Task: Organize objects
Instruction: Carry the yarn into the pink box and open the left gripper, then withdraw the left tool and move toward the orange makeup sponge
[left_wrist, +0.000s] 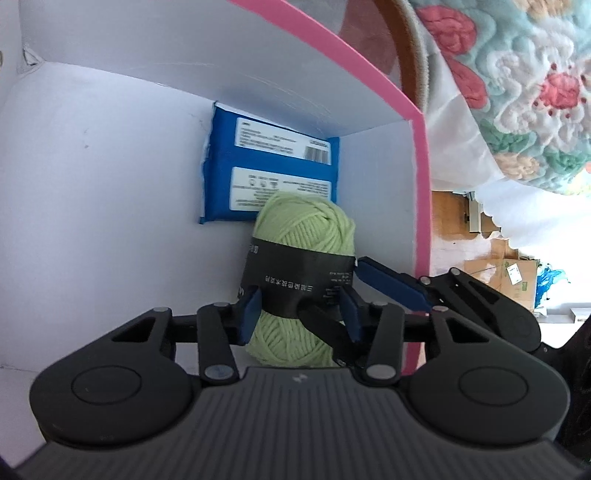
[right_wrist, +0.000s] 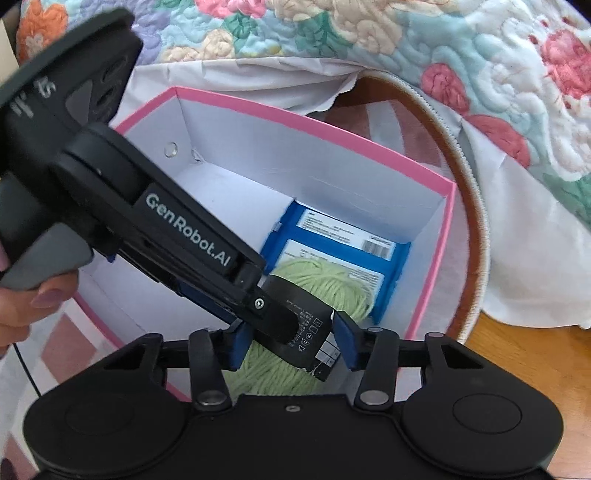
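In the left wrist view, the left gripper (left_wrist: 300, 314) is closing narrowly on a ball of light green yarn (left_wrist: 304, 221), its blue pads (left_wrist: 248, 314) pressing the black paper band (left_wrist: 295, 273) around the skein's middle. The yarn is sitting inside a pink-rimmed white box (left_wrist: 419, 166), low in the centre of the frame, overlapping a blue packet with white labels (left_wrist: 221, 173) lying on the box floor behind it. The right gripper (left_wrist: 391, 286) is reaching in from the right, touching the band.

In the right wrist view, the right gripper (right_wrist: 291, 343) is clamping the same green yarn (right_wrist: 343, 284) at lower centre, blue pads (right_wrist: 345, 339) against the black band (right_wrist: 314, 325). The left gripper (right_wrist: 258, 295) is slanting down from the upper left, a person's hand (right_wrist: 22, 302) holding its handle. The blue packet (right_wrist: 332, 229) is lying in the box's (right_wrist: 439, 240) right corner. A floral quilt (right_wrist: 406, 44) is filling the top of the frame.
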